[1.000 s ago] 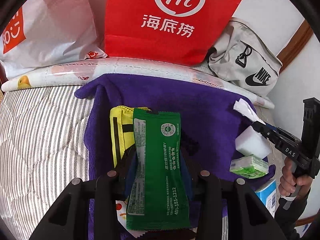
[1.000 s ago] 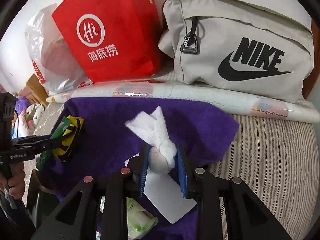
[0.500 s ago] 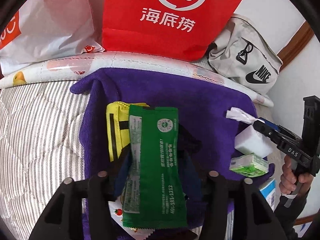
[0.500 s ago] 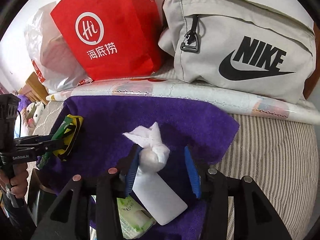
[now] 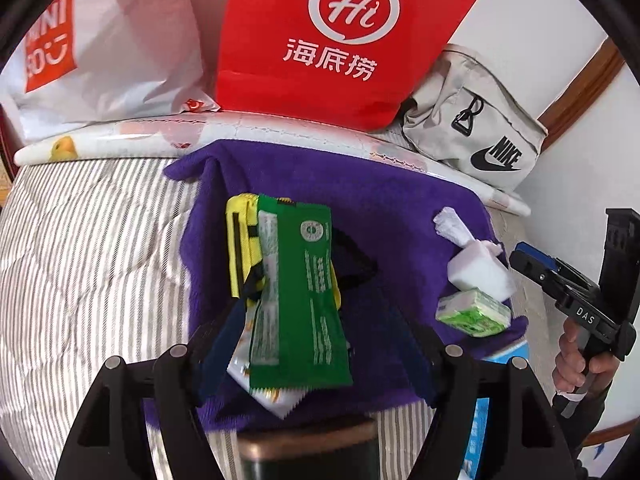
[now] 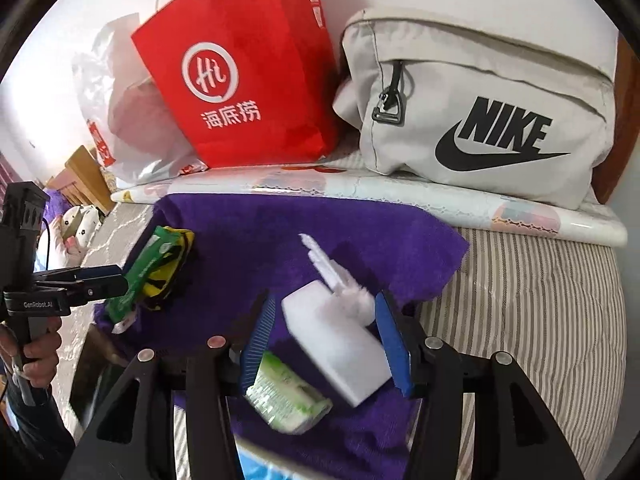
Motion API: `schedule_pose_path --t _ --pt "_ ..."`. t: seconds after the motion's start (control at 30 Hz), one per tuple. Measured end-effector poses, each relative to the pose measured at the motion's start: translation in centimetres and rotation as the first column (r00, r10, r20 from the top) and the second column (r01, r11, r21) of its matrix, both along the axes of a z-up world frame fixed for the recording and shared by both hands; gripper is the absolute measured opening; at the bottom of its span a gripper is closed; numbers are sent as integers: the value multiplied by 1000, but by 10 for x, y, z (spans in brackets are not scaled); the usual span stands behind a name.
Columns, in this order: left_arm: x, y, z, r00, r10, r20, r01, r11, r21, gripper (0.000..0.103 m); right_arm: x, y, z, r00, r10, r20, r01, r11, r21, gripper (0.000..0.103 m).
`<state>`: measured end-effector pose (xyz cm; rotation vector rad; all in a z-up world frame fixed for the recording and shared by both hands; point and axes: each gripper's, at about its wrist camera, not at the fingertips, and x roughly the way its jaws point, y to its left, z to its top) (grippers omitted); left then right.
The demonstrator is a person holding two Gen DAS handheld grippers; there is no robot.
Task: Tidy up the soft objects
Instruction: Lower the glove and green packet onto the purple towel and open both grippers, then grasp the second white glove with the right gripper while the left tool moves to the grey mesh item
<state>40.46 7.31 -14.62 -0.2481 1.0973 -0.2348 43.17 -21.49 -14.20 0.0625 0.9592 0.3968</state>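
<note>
Behind the purple towel [image 5: 400, 208] stand a red "Hi" bag [image 5: 340, 32] and grey NIKE pouch [image 6: 480, 112]; both the left gripper [image 5: 308, 332] and the right gripper [image 6: 326, 340] have just opened, pads clear of the green packet [image 5: 304, 296] and white sponge [image 6: 340, 344].

On the striped bed [image 5: 92, 264] lies my purple fleece towel [image 5: 400, 208]; on its left part the green foil sachet [image 5: 300, 300] rests atop the yellow fabric pouch [image 5: 240, 248]; on its right, the white foam block [image 6: 340, 344], with the knotted white tissue [image 6: 332, 276] on it and the green-printed tissue pack [image 6: 284, 396] before it; behind stand the red paper bag [image 5: 320, 40] and grey Nike bag [image 6: 480, 100].
</note>
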Motion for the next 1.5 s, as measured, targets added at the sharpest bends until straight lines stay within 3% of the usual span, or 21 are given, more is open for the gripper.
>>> schedule_pose_path --t 0.23,0.47,0.57,0.7,1.03,1.2,1.33,1.5 --pt "-46 7 17 999 -18 33 20 998 -64 70 -49 4 22 999 21 45 -23 999 39 52" --pt "-107 12 40 993 -13 121 20 998 -55 70 -103 14 31 996 67 52 -68 997 21 52" --pt "-131 13 43 991 -19 134 31 996 -83 70 -129 20 34 994 100 50 -101 995 26 52" --pt "-160 13 40 989 -11 146 20 998 -56 70 -160 29 32 990 130 46 -131 991 18 52" --pt "-210 17 12 995 21 96 -13 997 -80 70 -237 47 -2 978 210 -22 -208 976 68 52" --pt "-235 20 -14 998 36 43 -29 988 -153 70 -262 54 -31 976 207 -66 -204 978 51 52" --pt "-247 13 -31 1000 25 17 -24 996 -86 70 -270 57 -54 986 152 -64 -149 988 43 52" --pt "-253 11 -38 1000 14 17 -13 998 -58 70 -270 64 -68 994 106 -32 -106 994 27 51"
